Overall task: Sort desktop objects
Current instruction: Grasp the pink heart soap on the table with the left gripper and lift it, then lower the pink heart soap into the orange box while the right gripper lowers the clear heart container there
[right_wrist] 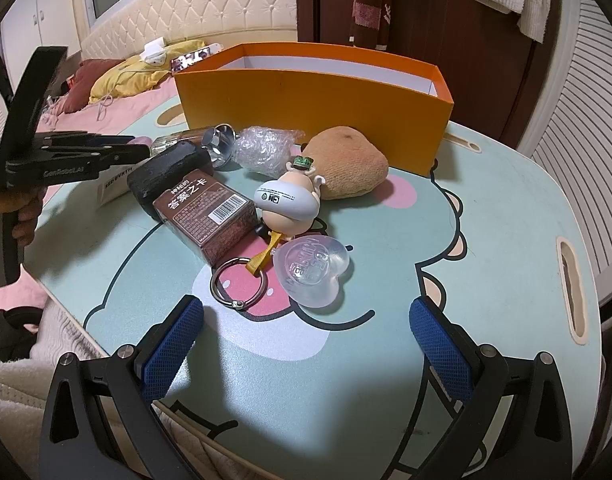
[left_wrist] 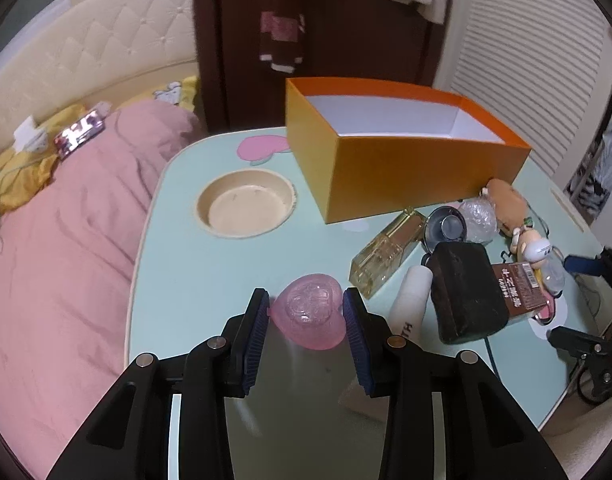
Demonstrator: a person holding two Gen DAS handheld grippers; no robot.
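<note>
Now you are holding the translucent pink heart-shaped plastic case [left_wrist: 309, 312] in your left gripper [left_wrist: 306, 308], with the jaws closed to the heart's width and both blue pads pressing its sides. It seems lifted slightly off the pale green table [left_wrist: 194, 272], though the wrist view alone does not settle that. Ahead of those jaws and a little to their right, well apart, the open orange cardboard box [left_wrist: 390, 168] is waiting with its white inside facing up; its long side is running away to the right, so the near left corner is likely the closest way in. Judging by this, the left hand is the one to carry the heart forward and up over the near wall.

Your right gripper [right_wrist: 306, 320] is hanging with its jaws spread wide and holding nothing. Just ahead of them, slightly left of centre, a clear heart-shaped plastic lid [right_wrist: 312, 270] is lying flat on the table, touching the metal key ring [right_wrist: 237, 284] to its left. The brown card box [right_wrist: 210, 216] and tan plush toy [right_wrist: 346, 164] are lying farther ahead.
</note>
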